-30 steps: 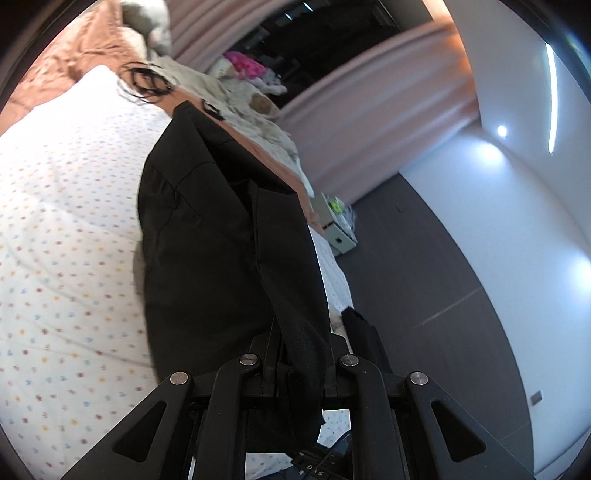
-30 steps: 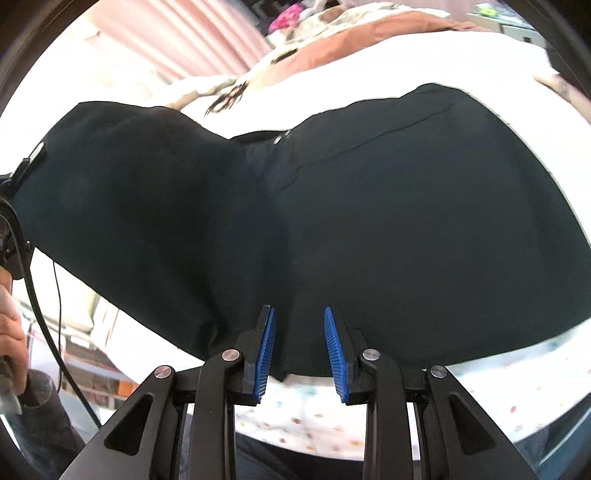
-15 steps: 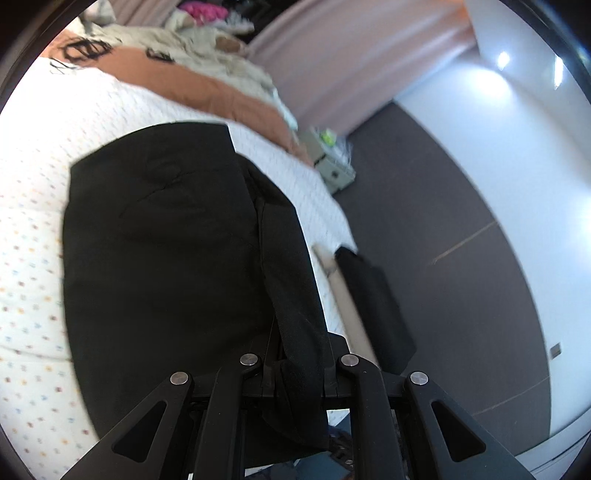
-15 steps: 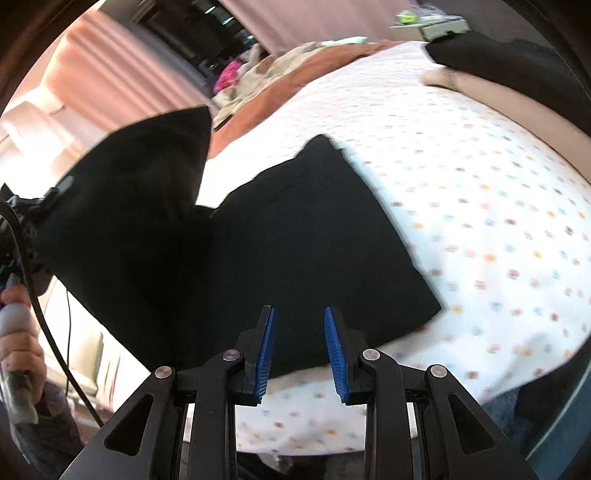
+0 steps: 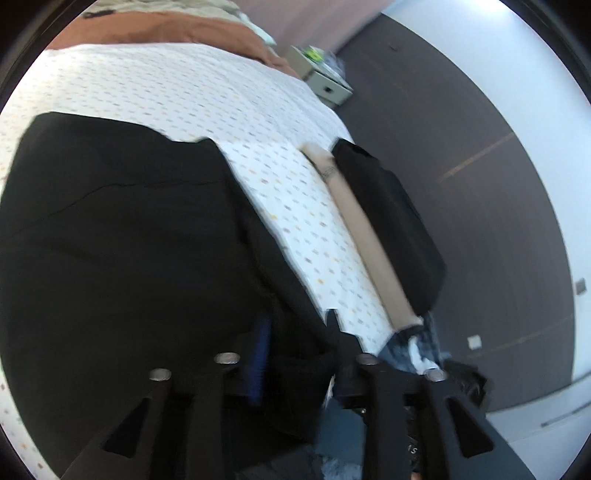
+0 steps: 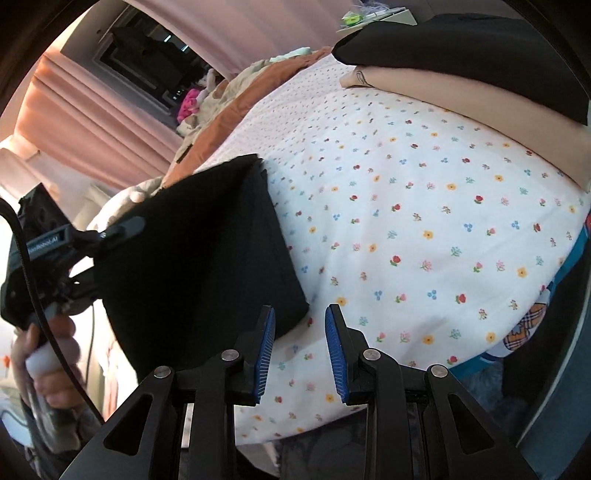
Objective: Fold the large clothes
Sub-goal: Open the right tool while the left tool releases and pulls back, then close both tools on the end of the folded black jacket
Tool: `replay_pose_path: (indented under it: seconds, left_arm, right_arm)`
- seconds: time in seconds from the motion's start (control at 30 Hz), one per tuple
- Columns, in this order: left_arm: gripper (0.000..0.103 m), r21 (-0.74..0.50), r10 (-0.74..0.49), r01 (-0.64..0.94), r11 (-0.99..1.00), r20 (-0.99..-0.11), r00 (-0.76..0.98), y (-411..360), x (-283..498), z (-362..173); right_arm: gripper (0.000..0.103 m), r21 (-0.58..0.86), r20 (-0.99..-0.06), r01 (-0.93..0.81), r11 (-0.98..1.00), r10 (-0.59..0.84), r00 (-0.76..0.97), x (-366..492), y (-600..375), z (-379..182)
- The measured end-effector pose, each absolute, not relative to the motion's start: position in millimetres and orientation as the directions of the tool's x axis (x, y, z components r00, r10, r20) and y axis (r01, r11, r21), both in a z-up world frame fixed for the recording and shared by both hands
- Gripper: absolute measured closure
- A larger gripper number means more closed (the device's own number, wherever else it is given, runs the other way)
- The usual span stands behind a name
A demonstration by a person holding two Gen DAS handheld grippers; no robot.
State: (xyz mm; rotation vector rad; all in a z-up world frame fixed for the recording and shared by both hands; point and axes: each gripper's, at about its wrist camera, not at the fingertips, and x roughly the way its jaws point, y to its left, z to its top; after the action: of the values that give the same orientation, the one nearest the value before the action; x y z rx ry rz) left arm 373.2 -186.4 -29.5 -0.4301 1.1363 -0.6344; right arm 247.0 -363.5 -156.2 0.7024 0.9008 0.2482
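Note:
A large black garment [image 5: 122,236] lies folded on the flowered white bedsheet [image 5: 207,92]. In the left wrist view my left gripper [image 5: 299,354] has its jaws spread apart, and a fold of the black cloth still lies between them. The right wrist view shows the same garment [image 6: 207,251] at the left, with the left gripper [image 6: 92,240] at its far edge. My right gripper [image 6: 299,343] is open and empty, just above the sheet [image 6: 424,221] beside the garment's near corner.
A stack with a beige item [image 6: 461,99] under a black one [image 6: 472,48] lies at the bed's far right edge. A brown blanket [image 5: 177,29] and loose clothes lie at the head end. A small white cabinet [image 5: 325,85] stands on the dark floor [image 5: 480,184].
The left gripper has lowered the lifted half of the garment onto the bed and spread its jaws. The right gripper has drawn back off the cloth to the right.

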Motion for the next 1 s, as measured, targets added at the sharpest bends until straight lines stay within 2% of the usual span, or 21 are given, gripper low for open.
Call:
replay_pose_path:
  seconds: [0.03,0.07,0.1,0.13,0.3,0.67,0.73,0.77,0.8,0.87,0.93,0.97,1.0]
  left_arm:
    - [0.045,-0.635,-0.682,0.249,0.731,-0.681,0.266,-184,372,-29]
    - [0.041,-0.651,-0.698,0.251,0.716,-0.666,0.264,-181,371,-28]
    - [0.033,-0.657,-0.703,0.249,0.711,-0.657,0.273,-177,368,-26]
    - [0.028,-0.652,-0.696,0.243,0.718,-0.657,0.292,-169,366,-24]
    - [0.026,-0.626,-0.642,0.178,0.759,-0.675,0.364,-123,352,-23]
    - [0.026,-0.564,-0.492,-0.021,0.825,-0.736,0.465,-21,314,-45]
    - [0.026,-0.554,-0.469,-0.054,0.831,-0.749,0.469,-11,308,-52]
    - [0.026,-0.553,-0.463,-0.067,0.831,-0.752,0.469,-6,305,-55]
    - [0.026,-0.551,-0.457,-0.079,0.831,-0.757,0.466,-4,302,-60]
    - [0.026,-0.549,-0.453,-0.096,0.83,-0.765,0.458,-5,300,-69]
    - [0.028,-0.55,-0.459,-0.098,0.829,-0.77,0.443,-3,293,-74]
    - [0.031,-0.55,-0.462,-0.095,0.83,-0.773,0.435,-6,291,-78]
    - [0.041,-0.547,-0.464,-0.094,0.832,-0.778,0.424,-7,291,-82]
  right_arm:
    - [0.06,0.665,-0.62,0.078,0.743,0.491,0.612,248,-362,-154]
    - [0.049,0.671,-0.613,0.072,0.738,0.497,0.614,249,-362,-154]
    - [0.041,0.679,-0.601,0.061,0.732,0.506,0.619,252,-362,-153]
    - [0.039,0.684,-0.589,0.046,0.728,0.515,0.623,254,-360,-151]
    - [0.034,0.698,-0.556,-0.023,0.716,0.563,0.611,268,-340,-141]
    - [0.034,0.706,-0.564,-0.042,0.707,0.597,0.57,304,-303,-148]
    - [0.044,0.701,-0.572,-0.035,0.712,0.591,0.569,311,-300,-149]
    - [0.064,0.701,-0.573,-0.038,0.712,0.594,0.565,313,-300,-150]
    - [0.077,0.697,-0.578,-0.038,0.716,0.592,0.561,315,-299,-150]
    - [0.084,0.7,-0.568,-0.04,0.713,0.59,0.574,315,-301,-151]
    - [0.087,0.705,-0.56,-0.04,0.708,0.59,0.581,314,-305,-152]
    - [0.088,0.706,-0.559,-0.036,0.707,0.588,0.585,313,-307,-154]
    - [0.089,0.708,-0.56,-0.027,0.706,0.584,0.588,312,-310,-156]
